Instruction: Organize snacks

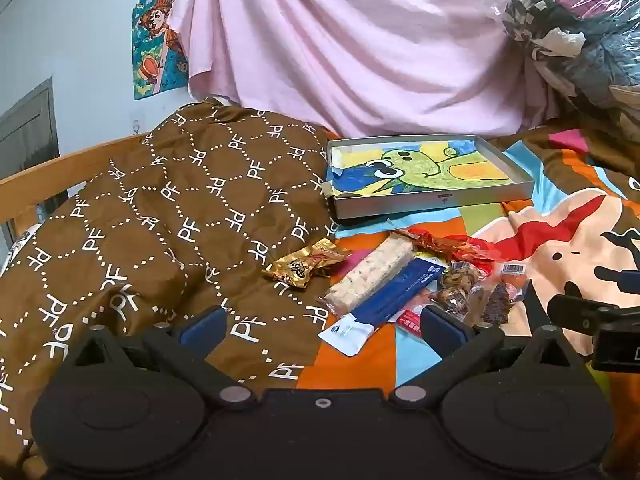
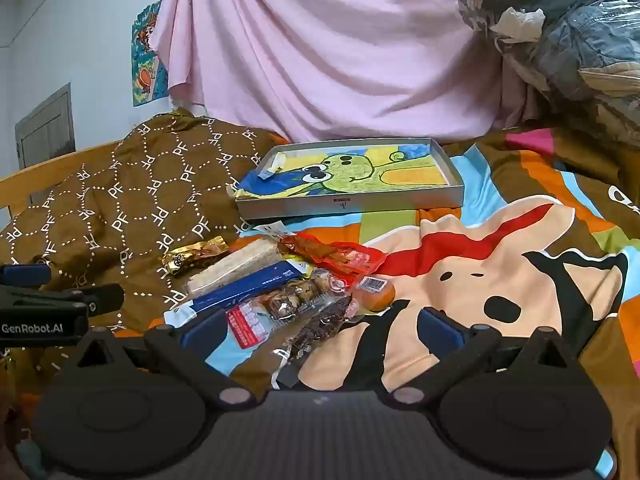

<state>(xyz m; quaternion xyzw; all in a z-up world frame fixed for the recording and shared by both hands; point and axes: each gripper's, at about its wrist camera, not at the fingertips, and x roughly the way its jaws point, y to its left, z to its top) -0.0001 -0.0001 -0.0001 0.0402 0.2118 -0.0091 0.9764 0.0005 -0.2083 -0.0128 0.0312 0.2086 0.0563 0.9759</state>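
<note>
A heap of snack packets lies on the bed in front of a shallow grey box (image 1: 436, 203) (image 2: 352, 205) lined with a cartoon drawing. In the heap are a gold packet (image 1: 298, 267) (image 2: 192, 255), a pale nougat bar (image 1: 370, 272) (image 2: 236, 266), a long blue packet (image 1: 400, 290) (image 2: 248, 286), a red wrapper (image 1: 460, 245) (image 2: 340, 255), clear bags of dark nuts (image 1: 460, 290) (image 2: 296, 298) and an orange round sweet (image 2: 378, 294). My left gripper (image 1: 323, 326) stands open just short of the blue packet, with nothing between its fingers. My right gripper (image 2: 322, 330) is open over the clear bags.
A brown quilt (image 1: 160, 208) (image 2: 132, 192) with white letters is bunched at the left over a wooden bed rail (image 1: 60, 168). A bright cartoon bedsheet (image 2: 500, 272) covers the right. Pink cloth (image 1: 360, 40) hangs behind, and plastic-wrapped bundles (image 2: 560, 32) sit at the upper right.
</note>
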